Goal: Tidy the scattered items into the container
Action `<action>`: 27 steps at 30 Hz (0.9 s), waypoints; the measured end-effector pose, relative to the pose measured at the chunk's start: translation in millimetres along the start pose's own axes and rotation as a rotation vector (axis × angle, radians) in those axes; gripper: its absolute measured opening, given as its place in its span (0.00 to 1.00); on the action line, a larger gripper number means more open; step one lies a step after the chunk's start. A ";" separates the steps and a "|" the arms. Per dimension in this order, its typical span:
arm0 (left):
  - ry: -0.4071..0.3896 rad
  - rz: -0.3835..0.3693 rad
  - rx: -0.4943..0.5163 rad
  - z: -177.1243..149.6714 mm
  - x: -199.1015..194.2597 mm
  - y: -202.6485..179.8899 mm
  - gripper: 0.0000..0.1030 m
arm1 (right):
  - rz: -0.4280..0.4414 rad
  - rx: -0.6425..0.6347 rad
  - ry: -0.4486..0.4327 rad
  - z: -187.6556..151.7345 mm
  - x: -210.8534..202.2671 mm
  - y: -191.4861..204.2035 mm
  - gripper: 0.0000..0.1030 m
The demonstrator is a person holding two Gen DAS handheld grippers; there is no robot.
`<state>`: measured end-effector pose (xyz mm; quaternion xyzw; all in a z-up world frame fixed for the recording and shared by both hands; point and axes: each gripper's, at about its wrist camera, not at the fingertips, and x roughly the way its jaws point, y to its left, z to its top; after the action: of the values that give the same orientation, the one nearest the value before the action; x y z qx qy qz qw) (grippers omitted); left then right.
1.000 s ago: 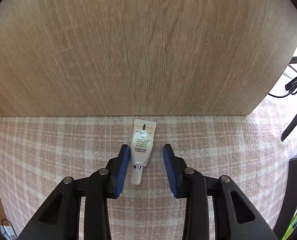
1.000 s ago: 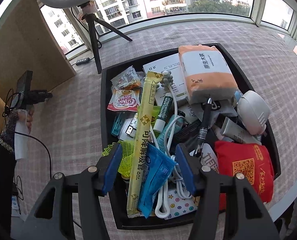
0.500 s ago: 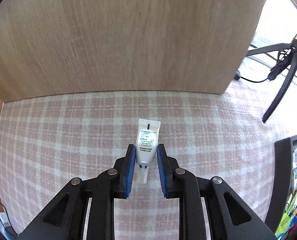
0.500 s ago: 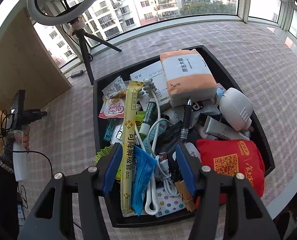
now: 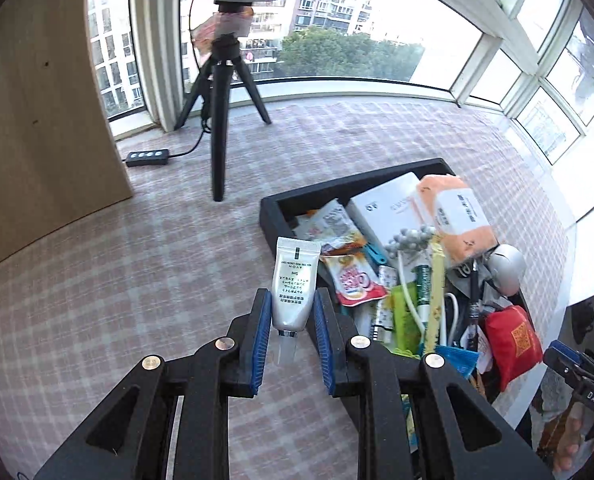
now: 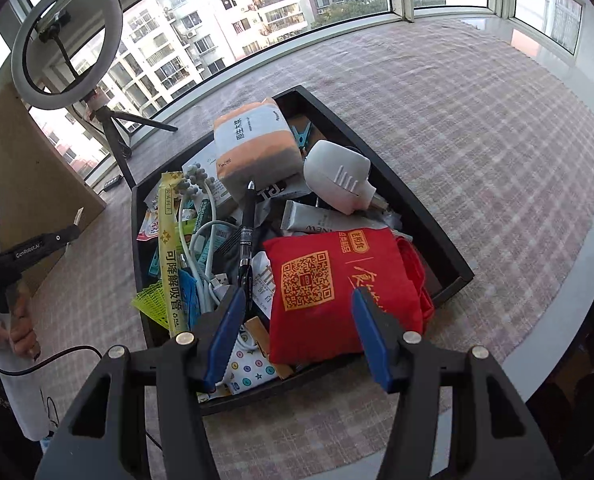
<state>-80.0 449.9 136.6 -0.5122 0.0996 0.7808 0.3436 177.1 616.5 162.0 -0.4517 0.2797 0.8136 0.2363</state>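
My left gripper (image 5: 291,312) is shut on a small white tube (image 5: 295,280) with printed text, cap end toward the camera. It holds the tube above the checked cloth, just left of the black tray (image 5: 273,210). The tray is heaped with packets, cables, a pen and a red pouch (image 5: 511,340). In the right wrist view my right gripper (image 6: 297,312) stands open above the tray's near end (image 6: 453,252), over the red pouch (image 6: 337,276), with nothing between its fingers. The left gripper's body (image 6: 33,250) and the hand holding it show at that view's left edge.
A ring light on a black tripod (image 5: 221,120) stands behind the tray, with a power strip (image 5: 147,158) and cable beside it. A wooden panel (image 5: 37,128) rises at the left. The round table's white edge (image 6: 577,264) runs close to the tray's right side.
The left gripper closed on the white tube, lifted it off the cloth and swung right toward the tray. The right gripper shifted over the tray's red pouch, staying open.
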 end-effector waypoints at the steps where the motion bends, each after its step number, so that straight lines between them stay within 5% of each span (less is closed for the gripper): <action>1: 0.004 -0.022 0.032 -1.6 -10.1 -14.3 0.20 | -0.007 0.011 -0.004 -3.0 -2.7 -6.1 0.53; 11: 0.044 -0.055 0.190 -23.0 3.2 -131.5 0.22 | -0.059 0.106 -0.027 -29.2 -24.8 -65.0 0.53; 12: 0.054 -0.041 0.197 -24.8 7.7 -137.6 0.28 | -0.063 0.112 -0.027 -31.4 -25.8 -68.9 0.53; 14: 0.061 -0.026 0.198 -29.1 10.4 -143.8 0.64 | -0.066 0.127 -0.025 -35.7 -27.6 -76.1 0.53; 27: -0.029 0.031 0.149 -53.0 -43.0 -127.0 0.65 | -0.033 0.086 -0.022 -46.0 -37.4 -65.7 0.53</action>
<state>50.2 498.9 174.8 -0.4723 0.1606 0.7837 0.3702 264.6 628.9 158.5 -0.4369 0.3043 0.8016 0.2720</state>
